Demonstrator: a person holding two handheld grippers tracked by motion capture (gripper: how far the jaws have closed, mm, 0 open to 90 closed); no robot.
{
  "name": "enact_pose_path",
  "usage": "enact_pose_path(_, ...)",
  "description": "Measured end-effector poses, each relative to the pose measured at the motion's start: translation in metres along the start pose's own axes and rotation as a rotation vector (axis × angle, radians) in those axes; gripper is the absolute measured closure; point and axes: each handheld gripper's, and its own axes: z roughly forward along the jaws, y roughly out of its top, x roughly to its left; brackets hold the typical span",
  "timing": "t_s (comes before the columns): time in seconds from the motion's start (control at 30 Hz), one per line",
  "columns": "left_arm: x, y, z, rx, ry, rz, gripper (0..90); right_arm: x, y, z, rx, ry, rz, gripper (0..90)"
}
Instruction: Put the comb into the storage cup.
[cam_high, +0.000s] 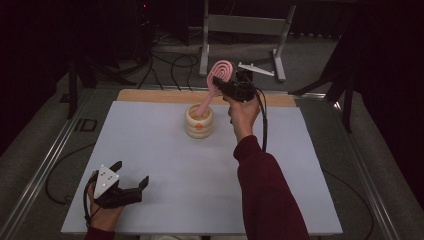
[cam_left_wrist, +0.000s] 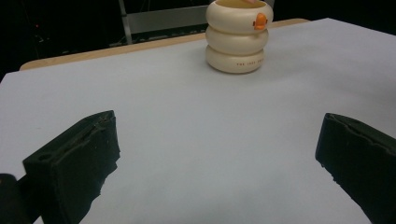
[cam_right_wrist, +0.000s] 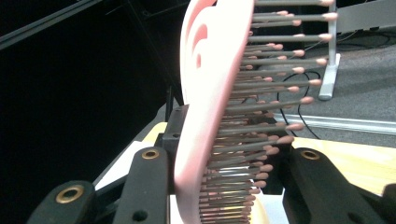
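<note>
Two grippers: the right gripper (cam_high: 223, 83), upper centre, clamps a pink hairbrush (cam_high: 220, 75) over the cream holder (cam_high: 199, 121); the left gripper (cam_high: 131, 176), lower left, gapes wide.

I note a dark room with black drapes (cam_high: 40, 60), grey floor (cam_high: 320, 60), a metal frame (cam_high: 245, 25), loose cables (cam_high: 170, 62), and a white surface (cam_high: 165, 165) edged in wood.

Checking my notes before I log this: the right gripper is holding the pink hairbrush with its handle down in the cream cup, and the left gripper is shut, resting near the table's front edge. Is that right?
Not quite: the left gripper is open, its jaws standing wide apart with nothing between them, as the left gripper view shows. The rest holds: the right gripper grips the pink hairbrush, handle in the cream cup.
</note>
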Motion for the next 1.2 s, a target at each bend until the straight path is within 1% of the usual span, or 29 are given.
enact_pose_path(0.23, 0.000, 0.000, 0.000, -0.001, 0.000, -0.001, 0.2, 0.001, -0.005, 0.005, -0.002, -0.010, 0.001, 63.9)
enact_pose_path(0.3, 0.000, 0.000, 0.000, -0.001, 0.000, 0.000, 0.2, 0.002, -0.006, 0.005, -0.007, -0.025, -0.007, 63.8)
enact_pose_path(0.53, 0.000, 0.000, 0.000, 0.000, -0.002, 0.001, 0.2, 0.002, -0.009, 0.010, -0.009, -0.034, -0.006, 63.9)
enact_pose_path(0.6, -0.001, 0.000, 0.000, -0.001, -0.002, 0.001, 0.2, 0.002, -0.010, 0.012, -0.005, -0.033, -0.003, 63.9)
enact_pose_path(0.97, -0.001, 0.000, -0.001, -0.001, -0.004, 0.000, 0.2, 0.006, -0.018, 0.021, 0.023, -0.050, -0.021, 63.8)
enact_pose_path(1.2, -0.001, 0.000, 0.000, -0.001, -0.006, 0.000, 0.2, 0.005, -0.024, 0.027, 0.039, -0.051, -0.021, 63.8)
